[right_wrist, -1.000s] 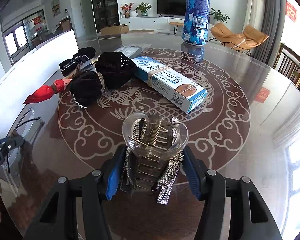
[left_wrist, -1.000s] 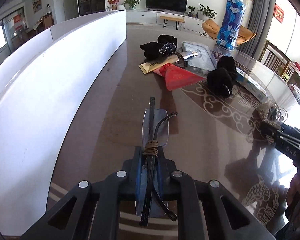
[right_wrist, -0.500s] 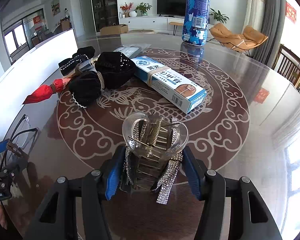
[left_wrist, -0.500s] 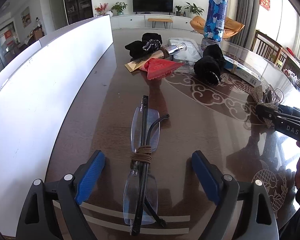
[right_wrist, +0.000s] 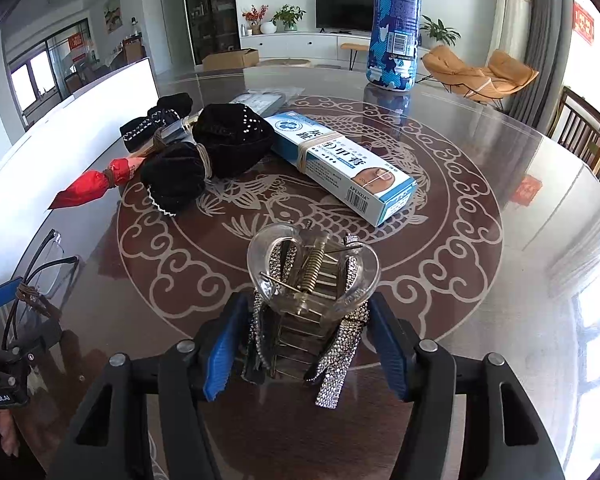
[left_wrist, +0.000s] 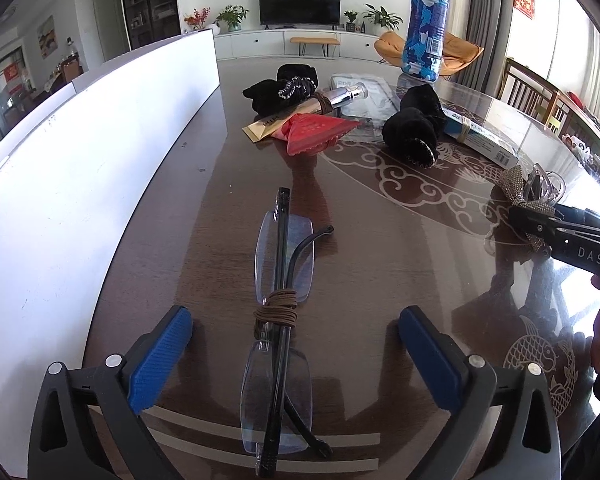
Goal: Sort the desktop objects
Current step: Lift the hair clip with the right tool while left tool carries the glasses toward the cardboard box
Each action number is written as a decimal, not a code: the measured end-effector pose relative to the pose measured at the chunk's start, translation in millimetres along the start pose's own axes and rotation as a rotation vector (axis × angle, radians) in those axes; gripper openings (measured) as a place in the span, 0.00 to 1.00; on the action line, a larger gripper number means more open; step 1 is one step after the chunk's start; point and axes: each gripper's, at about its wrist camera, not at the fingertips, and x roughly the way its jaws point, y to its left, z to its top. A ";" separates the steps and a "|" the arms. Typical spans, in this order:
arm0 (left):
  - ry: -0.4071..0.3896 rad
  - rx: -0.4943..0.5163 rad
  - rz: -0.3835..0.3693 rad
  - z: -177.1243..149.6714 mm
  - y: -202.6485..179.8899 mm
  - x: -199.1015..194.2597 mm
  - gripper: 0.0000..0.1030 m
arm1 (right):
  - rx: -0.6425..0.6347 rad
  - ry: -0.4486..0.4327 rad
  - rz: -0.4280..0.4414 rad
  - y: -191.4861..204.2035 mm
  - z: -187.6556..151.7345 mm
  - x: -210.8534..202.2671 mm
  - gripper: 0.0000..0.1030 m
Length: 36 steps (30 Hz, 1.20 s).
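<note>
Folded rimless glasses, tied with brown cord, lie flat on the dark glass table. My left gripper straddles them with its jaws still opening, and both blue pads stand far off the frame. In the right wrist view a clear hair clip with rhinestone ribbons rests on the table between the fingers of my right gripper. Its jaws are opening too, with a small gap between each pad and the clip. The clip and right gripper also show at the left view's right edge.
Farther back lie two black velvet scrunchies, a blue-white carton, a red packet and a gold tube. A tall blue bottle stands at the far side. A white board lines the table's left edge.
The left jaws went from shut on the glasses to wide open, leaving the glasses on the table. The right jaws spread off the hair clip, which stayed in place.
</note>
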 end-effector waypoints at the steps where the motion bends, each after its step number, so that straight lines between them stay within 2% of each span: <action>1: -0.002 0.001 0.001 -0.4 -0.4 -0.5 1.00 | 0.020 -0.005 0.023 -4.1 -0.3 -1.1 0.86; 5: -0.006 0.001 0.000 -1.5 -0.5 -0.9 1.00 | 0.080 -0.017 0.068 -16.6 -2.0 -4.1 0.87; 12: -0.002 0.012 -0.008 -3.5 -1.2 -2.0 1.00 | -0.008 0.024 -0.018 2.3 1.7 5.9 0.90; 13: 0.001 0.028 -0.021 -4.0 -1.4 -2.5 1.00 | -0.006 0.021 -0.021 2.3 2.1 5.5 0.84; 14: 0.006 0.037 -0.025 -3.6 -1.6 -2.3 1.00 | -0.008 0.009 -0.031 2.0 2.4 2.9 0.74; 15: 0.009 0.031 -0.021 -2.3 -0.4 -3.7 0.95 | -0.013 0.007 -0.034 1.9 3.1 0.8 0.53; 17: -0.020 0.023 -0.023 -0.4 4.1 -11.6 0.33 | -0.004 0.015 -0.006 -0.9 1.8 -3.8 0.53; 19: -0.012 -0.009 -0.078 -0.1 12.3 -14.6 0.14 | -0.006 0.008 0.010 -1.6 -3.7 -14.5 0.53; 20: -0.012 -0.040 -0.120 -1.7 17.3 -17.3 0.11 | -0.001 0.009 0.029 -2.1 -7.6 -20.8 0.53; 22: -0.034 -0.074 -0.171 -6.1 21.6 -29.1 0.11 | 0.011 0.001 0.071 -3.5 -17.4 -35.6 0.53; 26: -0.090 -0.049 -0.210 -12.9 13.3 -53.7 0.11 | 0.033 -0.005 0.120 -5.4 -40.5 -53.2 0.53; 30: -0.068 -0.046 -0.230 -22.7 4.7 -57.4 0.11 | 0.064 -0.001 0.157 -5.0 -57.2 -58.3 0.53; 36: -0.078 -0.071 -0.248 -22.4 7.5 -75.9 0.11 | -0.037 0.023 0.188 25.7 -56.2 -59.9 0.53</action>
